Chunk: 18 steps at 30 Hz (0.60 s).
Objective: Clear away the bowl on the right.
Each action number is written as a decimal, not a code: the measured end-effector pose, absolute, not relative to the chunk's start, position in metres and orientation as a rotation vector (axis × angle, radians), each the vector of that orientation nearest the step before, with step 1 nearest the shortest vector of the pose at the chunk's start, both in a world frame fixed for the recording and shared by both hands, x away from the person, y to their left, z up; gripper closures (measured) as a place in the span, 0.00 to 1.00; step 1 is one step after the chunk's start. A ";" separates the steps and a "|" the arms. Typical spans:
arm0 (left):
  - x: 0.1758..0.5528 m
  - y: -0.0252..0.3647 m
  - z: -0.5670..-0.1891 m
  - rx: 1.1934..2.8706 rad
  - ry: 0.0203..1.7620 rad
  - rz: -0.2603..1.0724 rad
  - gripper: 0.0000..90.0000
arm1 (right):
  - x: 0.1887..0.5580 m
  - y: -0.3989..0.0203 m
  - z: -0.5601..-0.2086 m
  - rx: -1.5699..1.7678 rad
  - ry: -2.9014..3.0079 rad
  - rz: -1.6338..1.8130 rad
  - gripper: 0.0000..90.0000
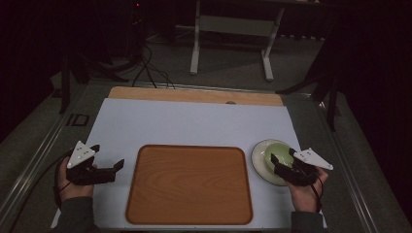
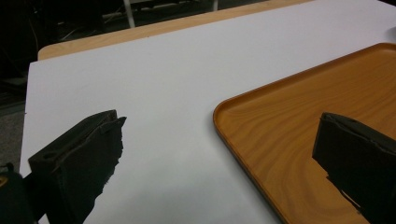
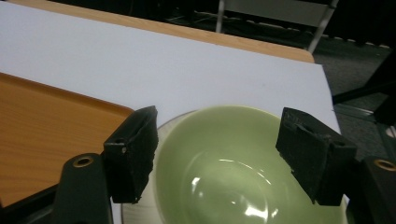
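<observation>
Looking down in the high view, a green bowl (image 1: pixel 279 154) sits on a white plate (image 1: pixel 259 160) at the lower right, just beside the wooden tray (image 1: pixel 189 184). The right gripper (image 1: pixel 283 160) hangs over the bowl, the left gripper (image 1: pixel 108 156) at lower left, both with jaws apart.

The left gripper view has spread jaws over the white mat (image 2: pixel 163 93) and the tray's corner.

The right gripper view has jaws straddling the bowl, not touching. It looks glazed: stiff, slippery, breakable. Pinching one rim wall seems safest.
</observation>
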<state>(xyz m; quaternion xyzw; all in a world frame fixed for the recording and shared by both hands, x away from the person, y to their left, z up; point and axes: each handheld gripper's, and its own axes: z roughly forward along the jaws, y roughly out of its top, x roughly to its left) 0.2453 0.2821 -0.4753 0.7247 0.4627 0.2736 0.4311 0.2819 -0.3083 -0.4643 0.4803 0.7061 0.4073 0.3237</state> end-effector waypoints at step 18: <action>0.245 0.281 -0.476 1.813 1.158 0.691 0.02 | 0.289 -0.322 -0.473 1.383 1.838 1.017 0.30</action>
